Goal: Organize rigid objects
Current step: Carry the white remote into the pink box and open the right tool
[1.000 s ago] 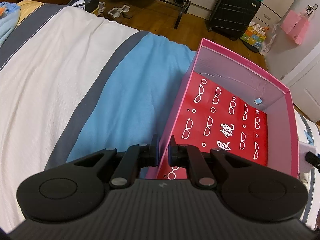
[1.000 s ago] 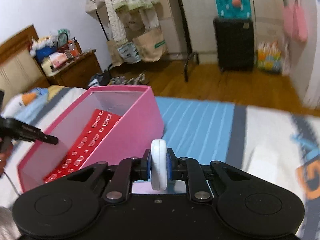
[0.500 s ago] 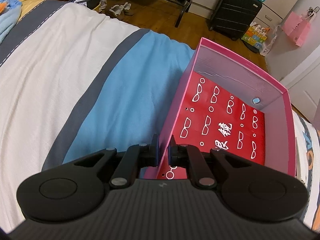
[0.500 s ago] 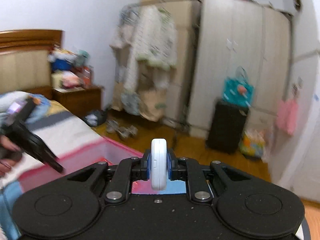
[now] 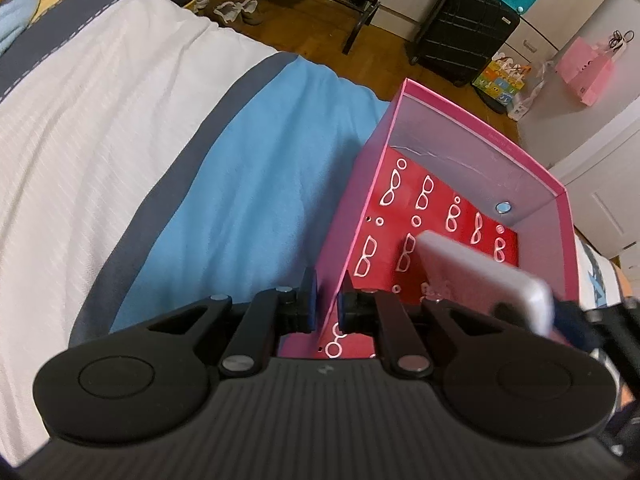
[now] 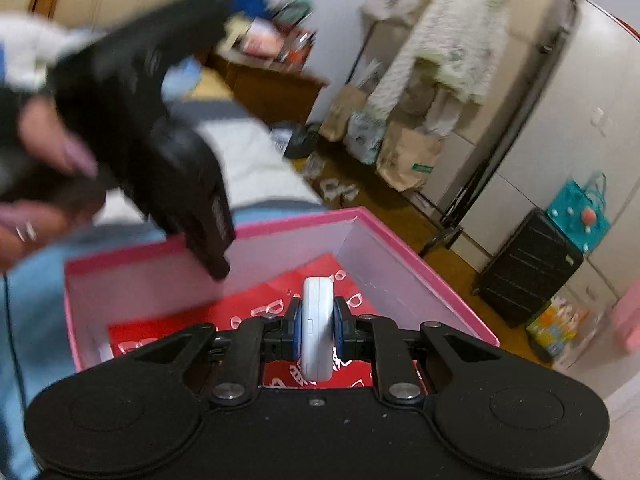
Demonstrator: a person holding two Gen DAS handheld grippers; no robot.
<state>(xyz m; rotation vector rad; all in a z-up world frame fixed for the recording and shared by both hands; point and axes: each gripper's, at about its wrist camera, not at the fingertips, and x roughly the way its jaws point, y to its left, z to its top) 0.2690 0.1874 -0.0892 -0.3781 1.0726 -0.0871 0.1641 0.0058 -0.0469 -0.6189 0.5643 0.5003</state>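
Left gripper (image 5: 325,300): pads pinched tight on the near-left wall of the open pink cardboard box (image 5: 460,128), one pad outside, one inside. Right gripper (image 6: 317,324): blue pads clamped on a flat white rounded plastic device (image 6: 317,330), held edge-on, hanging above the box interior. From the left wrist cam that same white device (image 5: 486,280) shows blurred, tilted over the right half of the box, right gripper's blue pad behind it at the box's right wall. Box floor is covered by a red sheet w/ white eyeglass print (image 5: 432,216). Small round silver button (image 5: 503,208) lies at the box's far-right corner, against the far wall. Box sits on a bed w/ a blue, grey & white striped cover (image 5: 248,184), near the bed's far edge. Right cam also catches a hand (image 6: 44,184) gripping the left tool, blurred. Beyond the bed: black hard-shell suitcase (image 5: 464,28) on the wood floor.
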